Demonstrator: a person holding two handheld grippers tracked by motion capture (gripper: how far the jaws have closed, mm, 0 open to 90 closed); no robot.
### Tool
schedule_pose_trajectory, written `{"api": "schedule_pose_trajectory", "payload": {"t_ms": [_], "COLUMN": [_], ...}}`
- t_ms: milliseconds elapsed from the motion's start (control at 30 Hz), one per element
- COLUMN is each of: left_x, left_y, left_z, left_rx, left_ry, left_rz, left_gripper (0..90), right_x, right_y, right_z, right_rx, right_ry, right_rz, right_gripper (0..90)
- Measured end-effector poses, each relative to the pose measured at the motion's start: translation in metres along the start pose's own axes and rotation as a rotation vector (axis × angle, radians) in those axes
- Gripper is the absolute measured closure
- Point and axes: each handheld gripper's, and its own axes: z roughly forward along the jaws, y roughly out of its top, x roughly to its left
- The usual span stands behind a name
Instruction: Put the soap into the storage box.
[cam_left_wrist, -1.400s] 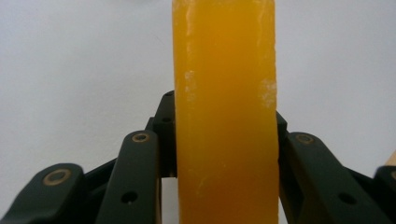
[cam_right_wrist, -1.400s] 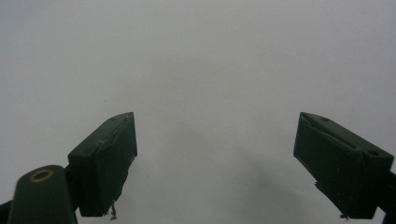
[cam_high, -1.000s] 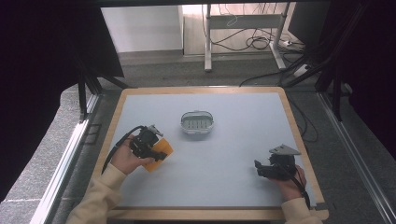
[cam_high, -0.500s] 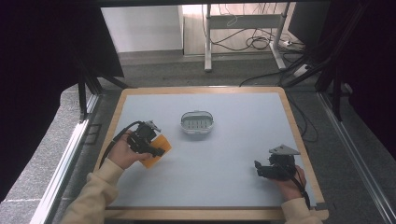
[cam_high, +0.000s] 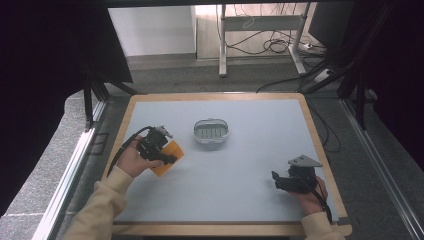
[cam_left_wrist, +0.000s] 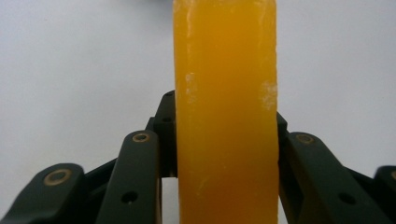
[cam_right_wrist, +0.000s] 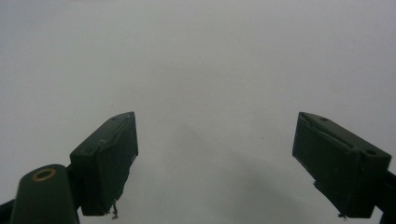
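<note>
orange slab (cam_left_wrist: 225, 112) pinched in left tongs (cam_high: 167, 158), likely headed for the far white dish (cam_high: 211, 132); right tongs (cam_high: 275, 179) spread, idle.

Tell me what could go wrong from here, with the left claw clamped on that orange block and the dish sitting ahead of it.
1. The left claw grips the orange block across its narrow faces, low on the block; most of it stands beyond the jaws, so a quick swing might lever it loose.
2. The small oval dish sits loose on the table just ahead; a low approach could knock it aside.
3. The right claw rests open, far off, too distant to steady anything.
</note>
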Motion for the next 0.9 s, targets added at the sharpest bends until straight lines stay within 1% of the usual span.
{"api": "schedule_pose_trajectory", "payload": {"t_ms": [133,167,200,300,533,633,667,700,900], "left_x": [0.001,0.001,0.001,0.001,0.004,0.005,0.005,0.006,0.007], "left_y": [0.003,0.004,0.006,0.007,0.012,0.015,0.015,0.017,0.023], "left_z": [-0.002,-0.002,-0.003,-0.003,-0.002,-0.003,-0.004,-0.004,-0.002], "left_rx": [-0.004,-0.006,-0.006,-0.005,-0.005,-0.019,-0.033,-0.041,-0.044], "left_ry": [0.006,0.007,0.013,0.013,0.014,0.022,0.028,0.025,0.018], "left_rz": [0.01,0.018,0.019,0.024,0.029,0.034,0.035,0.034,0.046], "left_gripper": [61.8,61.8,61.8,61.8,61.8,61.8,61.8,61.8,61.8], "right_x": [0.0,0.0,0.0,0.001,0.002,0.002,0.002,0.002,0.002], "right_y": [0.0,0.0,0.0,0.001,0.001,0.001,0.001,0.001,0.001], "right_z": [-0.001,-0.001,-0.001,-0.002,-0.001,-0.001,-0.001,-0.001,-0.002], "right_rx": [-0.008,-0.01,-0.014,-0.025,-0.025,-0.025,-0.025,-0.031,-0.042], "right_ry": [0.001,0.003,0.006,0.018,0.025,0.024,0.024,0.022,0.014], "right_rz": [0.001,0.001,-0.001,-0.005,-0.01,-0.01,-0.01,-0.013,-0.012], "right_gripper": [14.6,14.6,14.6,14.6,14.6,14.6,14.6,14.6,14.7]}}
